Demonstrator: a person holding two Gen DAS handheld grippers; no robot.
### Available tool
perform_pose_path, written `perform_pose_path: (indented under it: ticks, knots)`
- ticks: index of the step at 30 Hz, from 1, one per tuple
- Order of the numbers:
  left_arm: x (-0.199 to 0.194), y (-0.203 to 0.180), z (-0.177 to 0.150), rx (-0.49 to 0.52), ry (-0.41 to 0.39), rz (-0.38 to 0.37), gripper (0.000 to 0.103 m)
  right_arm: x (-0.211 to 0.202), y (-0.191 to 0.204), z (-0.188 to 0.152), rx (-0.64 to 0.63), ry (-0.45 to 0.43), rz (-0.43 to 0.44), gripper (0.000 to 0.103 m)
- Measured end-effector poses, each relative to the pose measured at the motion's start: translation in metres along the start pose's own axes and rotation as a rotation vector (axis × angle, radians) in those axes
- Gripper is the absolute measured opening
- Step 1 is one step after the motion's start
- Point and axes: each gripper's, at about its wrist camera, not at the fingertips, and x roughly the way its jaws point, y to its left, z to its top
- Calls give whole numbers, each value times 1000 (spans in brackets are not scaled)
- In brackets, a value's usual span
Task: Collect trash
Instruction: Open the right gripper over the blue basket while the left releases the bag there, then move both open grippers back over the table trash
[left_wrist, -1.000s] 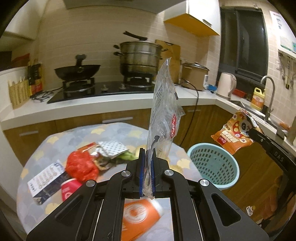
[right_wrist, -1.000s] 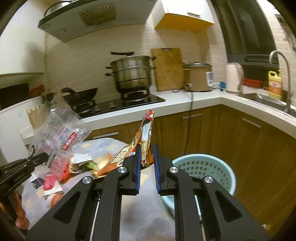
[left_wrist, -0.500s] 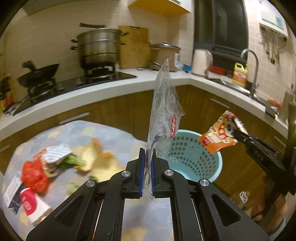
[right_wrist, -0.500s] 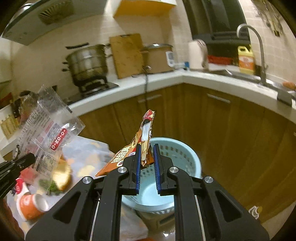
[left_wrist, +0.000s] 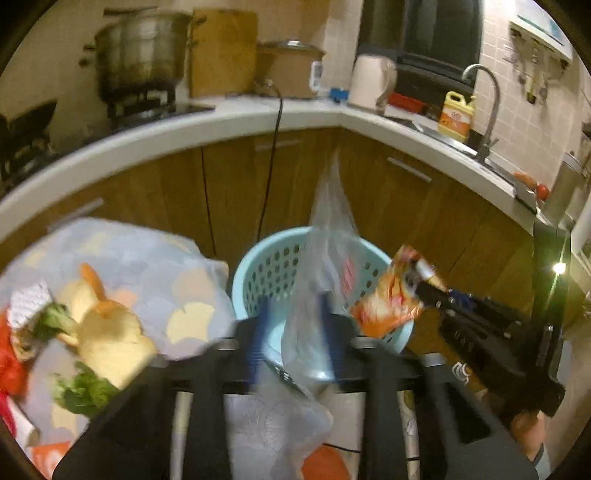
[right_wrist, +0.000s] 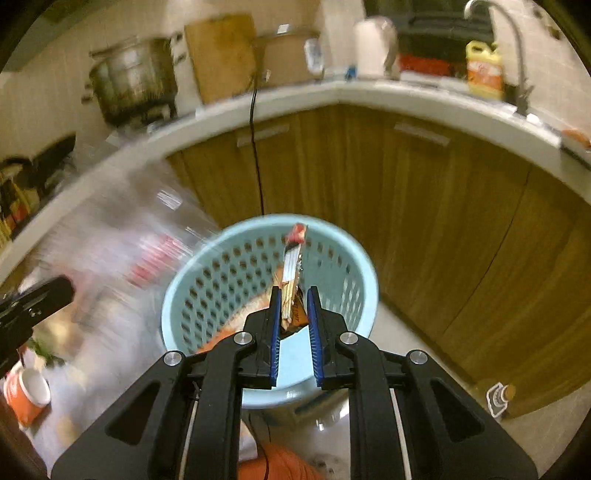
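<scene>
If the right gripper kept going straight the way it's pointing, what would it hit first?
Most likely the inside of the blue basket. The right gripper points down into its mouth, with the orange wrapper sticking out between its jaws. Depth is hard to judge.

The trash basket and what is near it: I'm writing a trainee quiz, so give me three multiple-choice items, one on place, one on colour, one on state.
1. Where does the basket stand?
A. on the counter
B. on the floor in front of the wooden cabinets
C. in the sink

2. What colour is the basket?
A. light blue
B. red
C. black

3. How does the left gripper stand?
A. shut on a cup
B. open, with nothing between its pads
C. open, with the clear bag between its pads

Key: 1 B, the basket sits low before the cabinets. 2 A, its perforated wall is light blue. 3 C, the left gripper has just been opening, and its pads stand apart with the clear bag between them.
</scene>
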Motion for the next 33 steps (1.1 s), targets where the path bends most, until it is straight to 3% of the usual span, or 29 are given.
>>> perform_pose_path:
  ticks: [4,7,9,14,23,27,30,33]
  knots:
    - [8,8,-7,-17,25,5,39,15,3,-6,-23,59,-16,21]
    - [0,18,-10,-38,8,7,39,13,5,-8,-18,48,-14,32]
    - [-10,25,-11,-45,-15,21,40,12,9,-6,-21,40,-15,49]
    - [-45,41,-15,-66,-75,48,46,-13,25,-1,-56,-31,1,50]
    - [-134,94,-48,-147,-186,148,53,-75,113,-9,-155,-198,195,50]
    - [-168,130,-74,-187,-185,215,53,-76,156,-22,-182,-220,259,50]
    - [-187,156,-92,-219,-194,296,53,-72,182,-28,-224,-202,278,50]
    - [-195,188,-108,-303,-192,318,53,-68,211,-35,-274,-165,300,50]
